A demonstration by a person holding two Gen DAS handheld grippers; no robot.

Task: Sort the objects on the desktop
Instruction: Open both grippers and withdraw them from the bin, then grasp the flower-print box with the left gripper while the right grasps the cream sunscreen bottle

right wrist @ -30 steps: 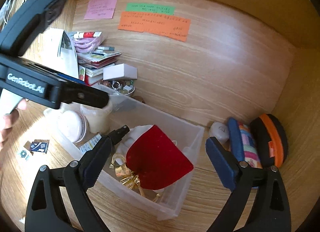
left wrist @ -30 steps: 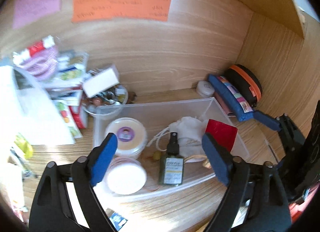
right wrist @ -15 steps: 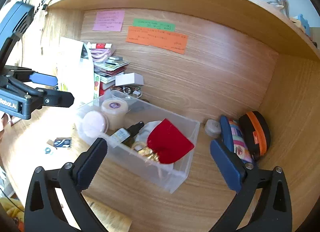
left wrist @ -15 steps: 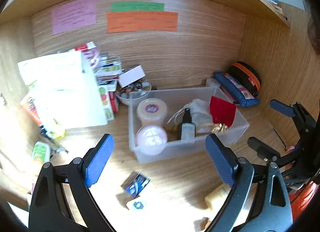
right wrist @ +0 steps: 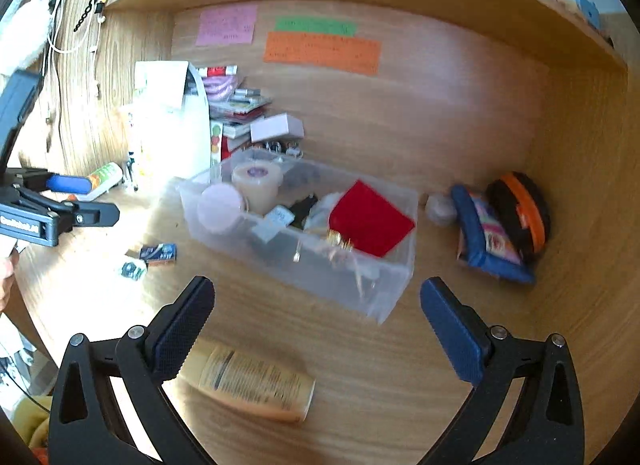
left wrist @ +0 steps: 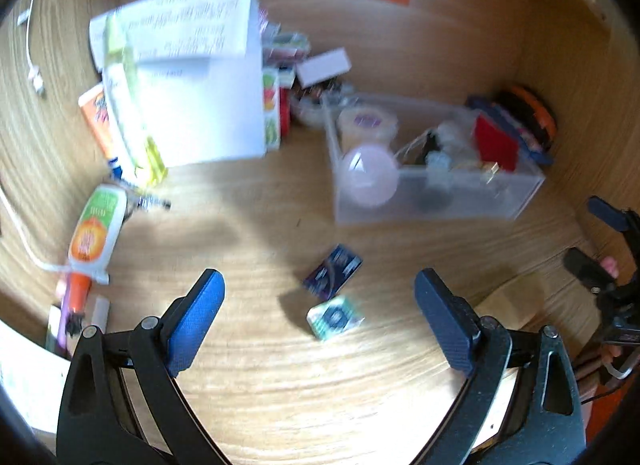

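Left gripper (left wrist: 320,313) spread wide, nothing between the jaws, hanging over two small packets: a dark one (left wrist: 334,272) and a teal one (left wrist: 334,317), loose mid-desk. Right gripper (right wrist: 316,329) also spread and empty, over a tan bottle (right wrist: 250,383) lying at the desk's (right wrist: 400,405) front edge. Clear bin (right wrist: 372,285) toward the back already holds jars, a dropper bottle and a red pouch (right wrist: 370,219). Left to sort, probably: packets, bottle, glue tube (left wrist: 96,233) at the left edge.

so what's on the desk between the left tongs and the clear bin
Two small packets: a dark blue one and a teal one nearer the left tongs; otherwise bare wood up to the clear bin. Left wrist view shows it.
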